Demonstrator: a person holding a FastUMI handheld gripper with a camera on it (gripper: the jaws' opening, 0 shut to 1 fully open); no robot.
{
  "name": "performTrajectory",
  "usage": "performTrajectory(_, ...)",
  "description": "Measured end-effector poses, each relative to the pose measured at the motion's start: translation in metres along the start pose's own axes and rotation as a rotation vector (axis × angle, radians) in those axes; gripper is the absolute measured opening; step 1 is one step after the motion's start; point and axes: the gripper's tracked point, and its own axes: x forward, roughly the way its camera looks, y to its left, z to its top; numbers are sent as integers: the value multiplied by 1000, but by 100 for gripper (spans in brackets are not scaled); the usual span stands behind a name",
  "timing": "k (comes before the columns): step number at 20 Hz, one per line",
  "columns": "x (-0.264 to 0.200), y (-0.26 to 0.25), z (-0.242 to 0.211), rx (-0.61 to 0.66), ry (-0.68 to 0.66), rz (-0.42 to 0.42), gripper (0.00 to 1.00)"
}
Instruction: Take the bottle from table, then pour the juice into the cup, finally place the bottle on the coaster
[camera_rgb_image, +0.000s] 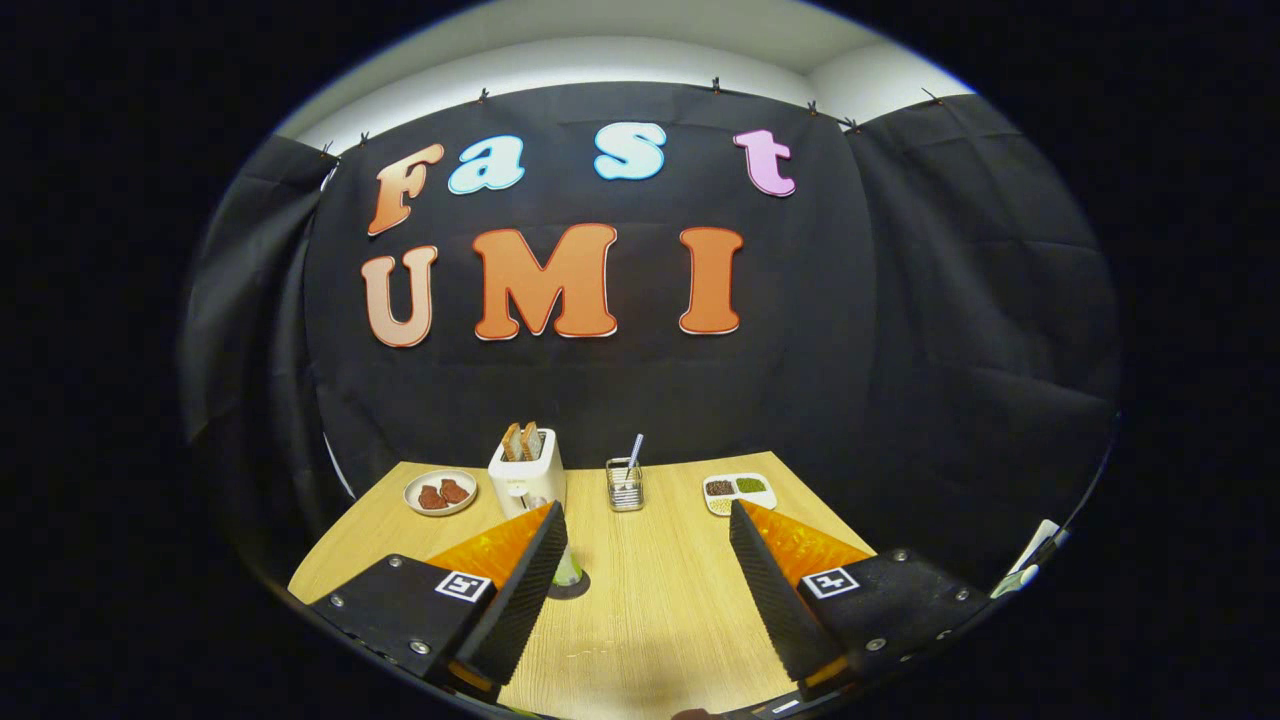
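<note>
Your gripper (648, 530) is hovering wide open, holding nothing, over the table (640, 600); behind its left finger is peeking a pale green bottle (568, 570) on a dark coaster (572, 588), likely light, slick, best pinched mid-body.

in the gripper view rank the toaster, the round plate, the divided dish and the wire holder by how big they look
1. toaster
2. round plate and divided dish: look alike, unranked
3. wire holder

All sit at the table's far end, beyond the open gripper.
</note>
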Motion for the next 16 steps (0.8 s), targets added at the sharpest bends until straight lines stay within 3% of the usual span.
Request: performTrajectory(16,-7,7,5,-26,-42,20,97)
